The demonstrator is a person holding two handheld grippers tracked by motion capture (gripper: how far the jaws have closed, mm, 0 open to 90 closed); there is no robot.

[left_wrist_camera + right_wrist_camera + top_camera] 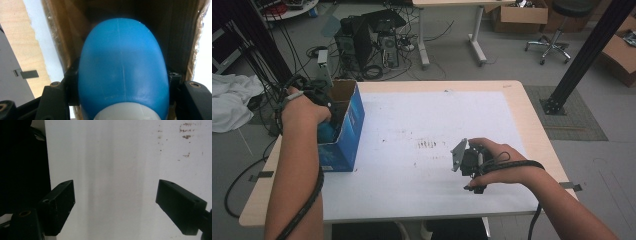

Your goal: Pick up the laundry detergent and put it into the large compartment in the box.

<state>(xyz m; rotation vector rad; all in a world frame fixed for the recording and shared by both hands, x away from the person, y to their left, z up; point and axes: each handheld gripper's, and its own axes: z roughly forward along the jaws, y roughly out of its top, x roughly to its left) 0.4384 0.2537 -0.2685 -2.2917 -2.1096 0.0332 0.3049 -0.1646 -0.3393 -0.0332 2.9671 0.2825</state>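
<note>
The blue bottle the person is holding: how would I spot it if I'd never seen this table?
Find the white-topped table, then the open blue cardboard box at its left edge. The left tool reaches into that box, clamped on a smooth, rounded blue bottle with a white part at its near end. Nothing else there is glossy, rounded plastic.

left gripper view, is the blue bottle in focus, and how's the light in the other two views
Left gripper view: the rounded blue plastic bottle is close and soft, evenly lit, inside the brown-lined blue cardboard box. Right gripper view: the white table sheet is bright, the left edge nearly black. High view: even, slightly hazy light.
</note>
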